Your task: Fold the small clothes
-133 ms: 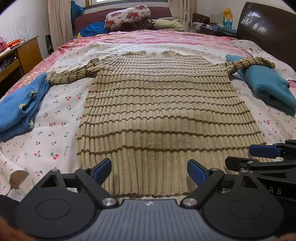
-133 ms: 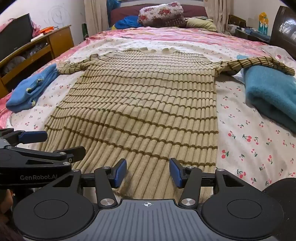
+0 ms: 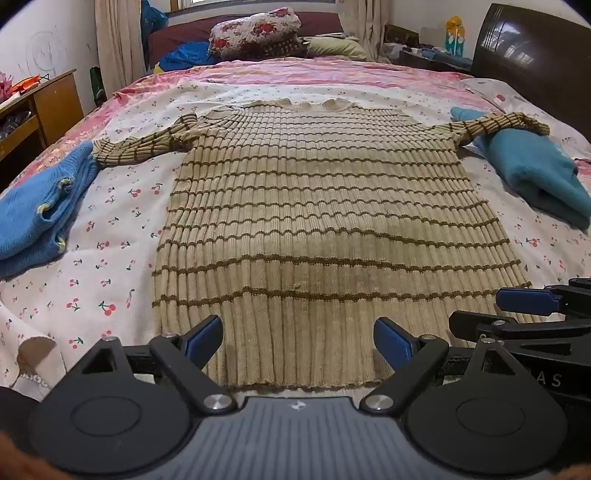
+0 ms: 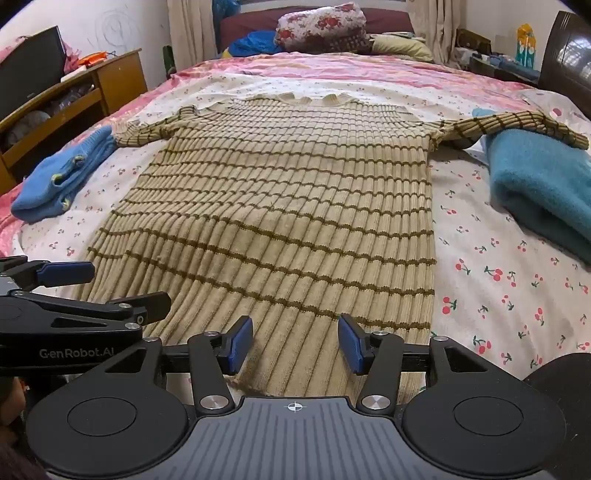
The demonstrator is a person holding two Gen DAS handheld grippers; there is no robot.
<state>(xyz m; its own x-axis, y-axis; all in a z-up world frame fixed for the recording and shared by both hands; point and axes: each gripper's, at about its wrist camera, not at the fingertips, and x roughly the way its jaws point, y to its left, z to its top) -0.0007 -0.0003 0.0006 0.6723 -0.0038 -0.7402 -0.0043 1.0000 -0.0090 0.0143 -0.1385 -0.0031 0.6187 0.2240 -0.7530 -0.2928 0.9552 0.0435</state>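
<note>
A beige ribbed sweater with brown stripes [image 3: 317, 221] lies flat on the bed, hem toward me and sleeves spread out; it also shows in the right wrist view [image 4: 288, 221]. Its right sleeve [image 3: 506, 123] drapes over a folded teal garment. My left gripper [image 3: 297, 341] is open and empty, just above the hem's left half. My right gripper [image 4: 295, 343] is open and empty above the hem's right half. Each gripper shows at the edge of the other's view, the right one [image 3: 528, 301] and the left one [image 4: 66, 273].
A folded blue garment [image 3: 40, 214] lies left of the sweater and a folded teal one [image 3: 535, 173] lies right. The cherry-print sheet [image 3: 110, 236] covers the bed. Pillows [image 3: 255, 33] lie at the far end, a wooden desk [image 4: 74, 92] stands left, a dark headboard [image 3: 535, 48] right.
</note>
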